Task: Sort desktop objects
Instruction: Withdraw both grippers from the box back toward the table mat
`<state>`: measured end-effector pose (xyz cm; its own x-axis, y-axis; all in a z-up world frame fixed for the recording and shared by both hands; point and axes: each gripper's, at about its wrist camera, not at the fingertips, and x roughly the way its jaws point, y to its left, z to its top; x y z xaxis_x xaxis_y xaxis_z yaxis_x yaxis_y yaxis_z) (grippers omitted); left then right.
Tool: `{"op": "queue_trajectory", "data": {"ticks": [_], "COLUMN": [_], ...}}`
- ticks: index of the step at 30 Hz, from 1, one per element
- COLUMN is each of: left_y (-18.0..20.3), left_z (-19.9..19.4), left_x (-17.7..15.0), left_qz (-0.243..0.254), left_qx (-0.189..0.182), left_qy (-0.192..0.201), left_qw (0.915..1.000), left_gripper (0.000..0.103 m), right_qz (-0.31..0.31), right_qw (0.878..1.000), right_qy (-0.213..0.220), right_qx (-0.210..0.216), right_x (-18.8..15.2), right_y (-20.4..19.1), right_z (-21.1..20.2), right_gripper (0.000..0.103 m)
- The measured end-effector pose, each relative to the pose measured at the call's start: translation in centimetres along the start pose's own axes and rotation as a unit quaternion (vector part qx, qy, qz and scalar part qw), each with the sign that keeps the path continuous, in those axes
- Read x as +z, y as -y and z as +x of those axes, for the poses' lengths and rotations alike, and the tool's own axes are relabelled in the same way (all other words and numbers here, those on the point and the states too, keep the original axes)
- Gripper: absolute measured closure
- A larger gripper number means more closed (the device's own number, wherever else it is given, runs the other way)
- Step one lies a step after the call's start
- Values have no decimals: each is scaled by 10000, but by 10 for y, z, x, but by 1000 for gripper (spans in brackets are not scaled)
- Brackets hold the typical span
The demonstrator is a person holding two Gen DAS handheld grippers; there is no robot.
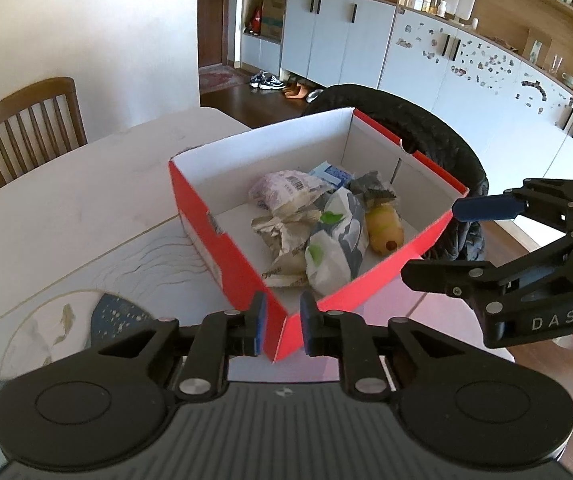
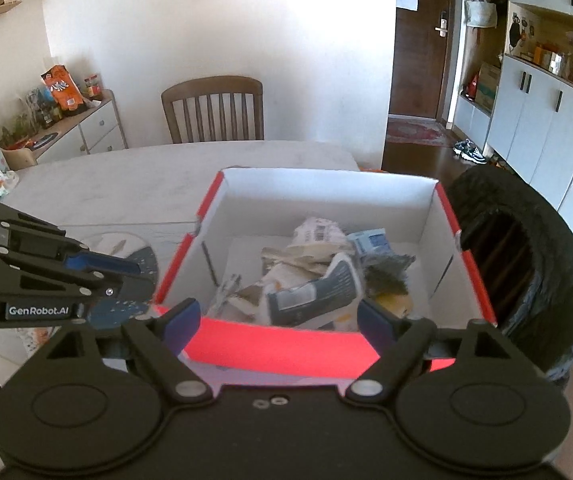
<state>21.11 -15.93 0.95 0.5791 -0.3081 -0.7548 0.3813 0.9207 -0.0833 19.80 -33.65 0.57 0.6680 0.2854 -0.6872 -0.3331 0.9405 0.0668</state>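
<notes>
A red cardboard box (image 1: 206, 224) with a white inside stands on the white table; it also shows in the right wrist view (image 2: 286, 344). Inside lie crumpled wrappers (image 1: 286, 224), a white and grey packet (image 1: 338, 248), a blue and white packet (image 1: 332, 172) and a yellow bottle-like thing (image 1: 384, 228). My left gripper (image 1: 282, 326) is narrowly open, its pads on either side of the box's near corner, holding nothing. My right gripper (image 2: 278, 320) is wide open in front of the box's near wall. It also shows in the left wrist view (image 1: 442, 244).
A black-lined bin (image 2: 526, 264) stands just right of the box, off the table edge. A round fish-pattern mat (image 1: 66, 320) lies at the left. A wooden chair (image 2: 214, 110) stands at the table's far side. Cabinets line the right wall.
</notes>
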Motion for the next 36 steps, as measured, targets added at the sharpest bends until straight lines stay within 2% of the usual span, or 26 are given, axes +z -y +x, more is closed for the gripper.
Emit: {"op": "queue_trajectory", "data": {"ticks": [6, 7, 9, 10, 11, 13, 15, 16, 19, 22, 27, 36], "left_y": [-17, -20, -27, -31, -34, -42, -51, -54, -67, -80, -102, -141], "left_z": [-18, -20, -25, -27, -30, -35, -39, -41, -48, -52, -60, -52], "left_x": [-24, -28, -36, -40, -43, -51, -60, -63, -76, -88, -111, -151], "left_qz": [-19, -28, -60, -79, -92, -107, -154, -167, -197, -280, -370, -581], "left_qx": [-1, 1, 2, 7, 12, 55, 96, 100, 142, 173, 186, 122], "left_qy": [18, 20, 16, 21, 40, 40, 39, 39, 74, 71, 113, -52], "left_qw": [10000, 10000, 10000, 10000, 9999, 9999, 9998, 9998, 9997, 9994, 9991, 9982], "left_gripper": [76, 72, 51, 34, 31, 31, 25, 18, 14, 0, 0, 0], "right_qz": [-9, 2, 33, 42, 47, 56, 65, 58, 5, -35, -139, -282], "right_qw": [10000, 10000, 10000, 10000, 10000, 10000, 10000, 10000, 10000, 9999, 9996, 9985], "right_qy": [7, 3, -9, -13, -15, -16, -20, -21, -21, -29, -67, -233], "right_qx": [-11, -13, 13, 22, 27, 42, 57, 73, 86, 121, 222, 418], "right_x": [-10, -12, -14, -15, -16, -17, -18, -17, -15, -14, -10, -4], "right_y": [-30, -35, -45, -48, -53, -62, -71, -75, -89, -103, -129, -173], "right_z": [-4, -3, -2, -3, -2, -1, 1, 2, 6, 10, 23, 54], "right_gripper": [15, 15, 15, 15, 14, 14, 14, 14, 14, 14, 14, 14]}}
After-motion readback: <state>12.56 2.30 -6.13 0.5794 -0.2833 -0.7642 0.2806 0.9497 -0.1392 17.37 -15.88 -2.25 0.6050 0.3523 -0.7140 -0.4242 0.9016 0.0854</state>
